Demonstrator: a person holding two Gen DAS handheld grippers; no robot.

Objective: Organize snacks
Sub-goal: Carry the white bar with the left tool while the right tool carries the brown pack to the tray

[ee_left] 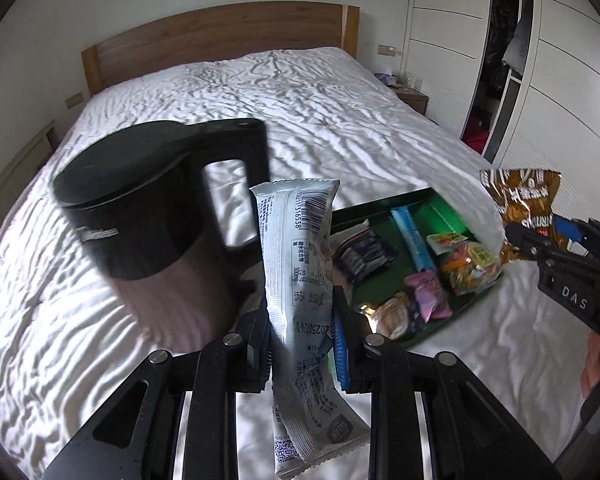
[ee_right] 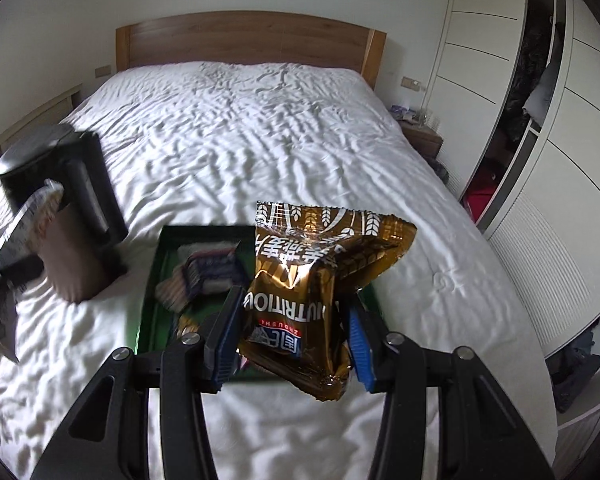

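Left of your left fingers: one dark kettle [ee_left: 156, 216], standing on the white bed [ee_left: 308, 112], not part of the sorting.

Between your left fingers: one long grey-white snack bar [ee_left: 300, 280], upright, pinched narrow in the left gripper [ee_left: 302, 340], which is clamped on its lower half.

Beyond and right of those fingers: one green tray [ee_left: 384, 206] on the bed, holding a blue stick pack, a pink packet, a bright candy bag and a dark wrapped stack.

Between your right fingers: one gold snack bag [ee_right: 312, 300], puffy, gripped across its middle by the right gripper [ee_right: 290, 344]; the blue pads [ee_right: 224, 344] stand moderately apart, pressed against its sides, over the tray's near edge.

Step in hand, as judged: both snacks are lifted clear and being carried. Next move calls for choosing each one's place, lowering it there, then parting the fingers.
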